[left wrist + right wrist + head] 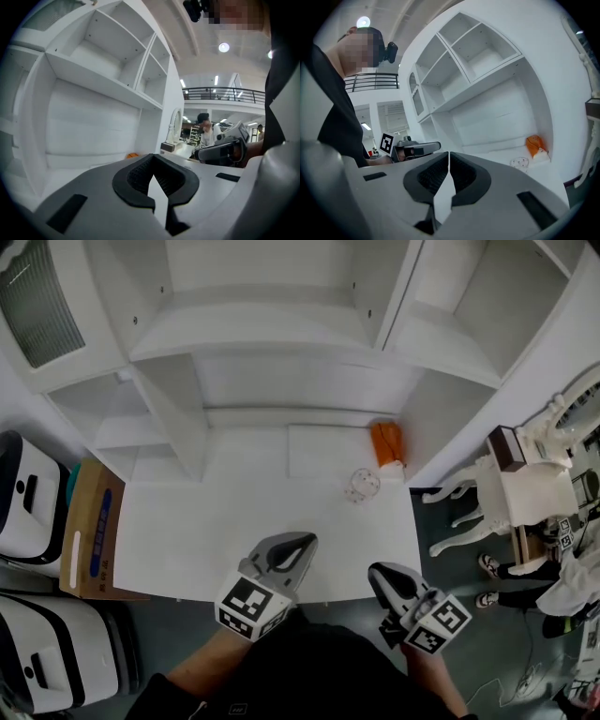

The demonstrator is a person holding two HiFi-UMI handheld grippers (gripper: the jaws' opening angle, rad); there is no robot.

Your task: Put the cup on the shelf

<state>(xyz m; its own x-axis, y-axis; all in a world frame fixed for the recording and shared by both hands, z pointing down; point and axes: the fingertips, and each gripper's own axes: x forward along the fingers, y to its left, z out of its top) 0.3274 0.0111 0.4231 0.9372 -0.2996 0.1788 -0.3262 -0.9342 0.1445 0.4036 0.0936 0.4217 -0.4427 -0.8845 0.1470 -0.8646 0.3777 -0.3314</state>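
Right now neither gripper has anything: the left gripper (296, 544) has its fingers closed tip to tip on empty air, and the right gripper (448, 155) is the same, pads together with nothing between them. Both hang over the near edge of the white table (187, 521), pointing roughly level toward the shelf (262, 338).

The cup (362, 486), clear glass with a small pattern, stands well ahead of both sets of fingertips, apparently upright. It is nearer the right gripper's fingers and, in the right gripper view, off to their right side. Just beyond it from the fingers lies an orange packet (386, 442), and the unit's side wall (441, 418) rises close on its far right. The task looks barely begun, with the approach yet to be made.

What could go wrong from here, as I judge it:
- If the fingers arrive closed, they will push the cup instead of straddling it, and light glass could tip or slide into the packet
- The cup is off the fingers' line, so a straight reach would pass it on its left or clip its rim
- With the packet and wall so near, a wide-open finger could catch one of them
- Smooth glass may slip in a shallow pinch
- Lifting under the shelf board risks knocking the cup against its edge
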